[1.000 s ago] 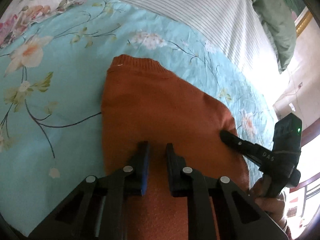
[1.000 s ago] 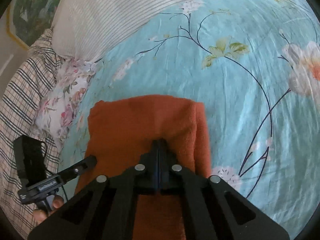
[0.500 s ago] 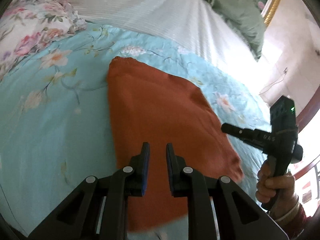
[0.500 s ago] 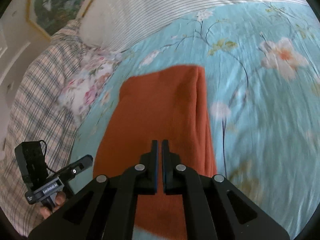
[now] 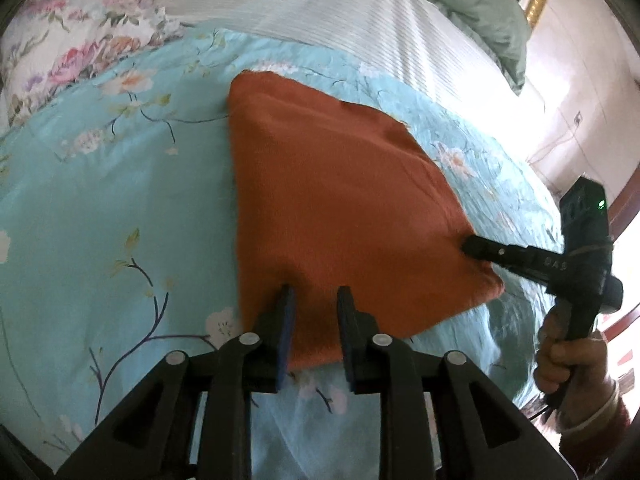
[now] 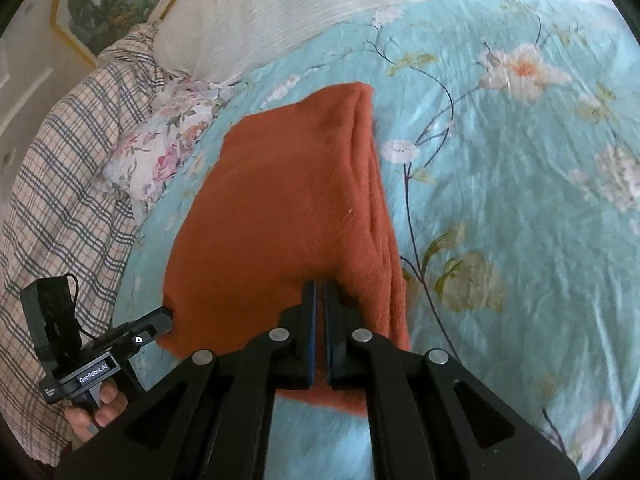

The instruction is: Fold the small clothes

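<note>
Right gripper (image 6: 319, 292) jaws nearly closed over folded orange garment (image 6: 288, 208) on floral sheet (image 6: 520, 200)

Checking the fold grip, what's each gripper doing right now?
Left gripper: open, fingers straddling the orange garment edge.
Right gripper: nearly shut, apparently holding nothing.
</note>
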The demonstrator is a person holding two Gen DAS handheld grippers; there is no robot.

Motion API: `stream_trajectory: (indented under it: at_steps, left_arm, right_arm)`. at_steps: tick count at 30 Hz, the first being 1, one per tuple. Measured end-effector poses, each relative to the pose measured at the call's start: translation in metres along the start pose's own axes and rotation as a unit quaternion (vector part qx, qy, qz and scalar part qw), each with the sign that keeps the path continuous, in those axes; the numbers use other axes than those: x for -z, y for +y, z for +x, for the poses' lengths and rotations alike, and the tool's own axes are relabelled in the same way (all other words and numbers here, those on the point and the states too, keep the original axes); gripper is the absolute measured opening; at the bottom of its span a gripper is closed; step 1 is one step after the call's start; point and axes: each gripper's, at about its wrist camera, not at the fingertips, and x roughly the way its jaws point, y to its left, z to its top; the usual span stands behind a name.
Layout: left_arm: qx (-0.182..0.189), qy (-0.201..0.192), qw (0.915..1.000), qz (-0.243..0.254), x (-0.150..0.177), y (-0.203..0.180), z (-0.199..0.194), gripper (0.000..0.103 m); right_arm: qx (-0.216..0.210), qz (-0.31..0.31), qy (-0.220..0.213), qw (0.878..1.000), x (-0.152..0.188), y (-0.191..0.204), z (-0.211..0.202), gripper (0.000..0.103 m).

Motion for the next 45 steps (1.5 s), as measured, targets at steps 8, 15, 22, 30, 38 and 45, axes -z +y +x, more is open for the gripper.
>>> stream_trajectory:
  at_steps: [8,15,22,30,38,45]
  left_arm:
    - [-0.035,0.003,0.9994,0.008,0.016,-0.005,0.006,0.026]
    - [-0.041,-0.001,0.9992,-0.003,0.022,-0.011,-0.007,0.033]
    - [-0.078,-0.004,0.9969,0.012,0.040,-0.023,-0.025,0.046]
    - [-0.113,-0.002,0.9936,0.006,0.054,-0.017,-0.041,0.081]
    - [-0.168,0.009,0.9855,0.019,0.067,-0.012,-0.045,0.082]
    - [-0.190,0.014,0.9811,0.037,0.064,-0.016,-0.059,0.082]
  right_arm:
    - [0.039,-0.033,0.005,0.999,0.022,0.000,0.008,0.023]
    - [0.064,-0.062,-0.006,0.996,0.026,0.016,-0.011,0.032]
    - [0.099,-0.100,-0.020,0.990,0.045,0.030,-0.036,0.047]
    - [0.129,-0.129,-0.028,0.983,0.065,0.040,-0.056,0.078]
    - [0.139,-0.139,-0.006,0.981,0.083,0.043,-0.056,0.084]
    - [0.134,-0.133,0.012,0.982,0.091,0.044,-0.059,0.084]
